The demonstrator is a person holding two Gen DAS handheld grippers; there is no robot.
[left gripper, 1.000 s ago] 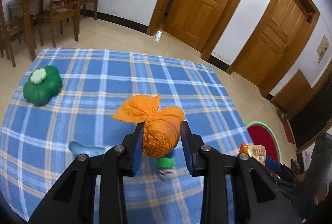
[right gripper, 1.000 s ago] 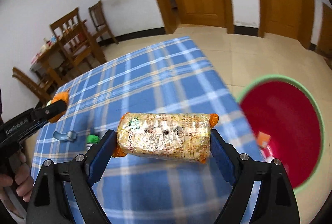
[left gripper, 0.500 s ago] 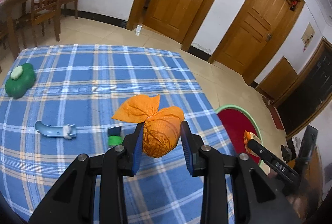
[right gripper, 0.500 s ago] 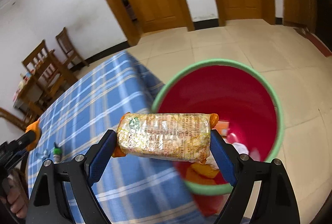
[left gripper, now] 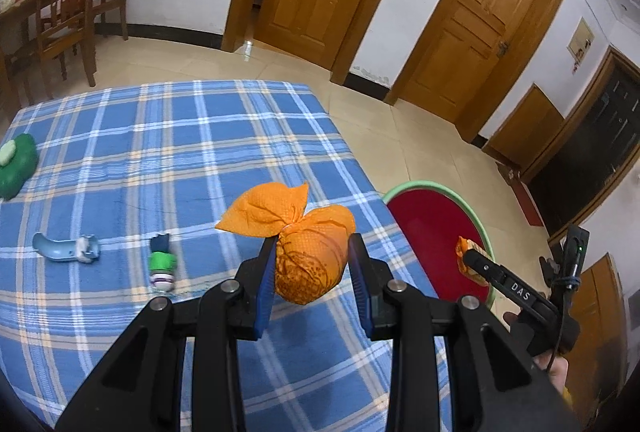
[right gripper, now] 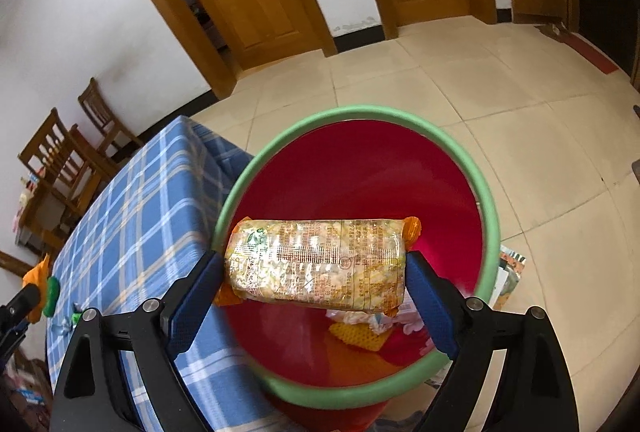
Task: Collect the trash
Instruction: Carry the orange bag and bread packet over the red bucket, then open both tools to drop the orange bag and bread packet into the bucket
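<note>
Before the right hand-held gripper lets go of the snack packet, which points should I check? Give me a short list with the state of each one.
1. Snack packet held between the fingers of the right hand-held gripper: ok.
2. Packet above the opening of the red bin, inside its green rim: ok.
3. Room in the bin: only a few pieces of trash at the bottom: ok.
4. Left hand-held gripper away from the drop path, above the table: ok.
5. Orange bundle held firmly in the left hand-held gripper: ok.
6. Items on the table not yet collected, such as the small green bottle: not ok.
</note>
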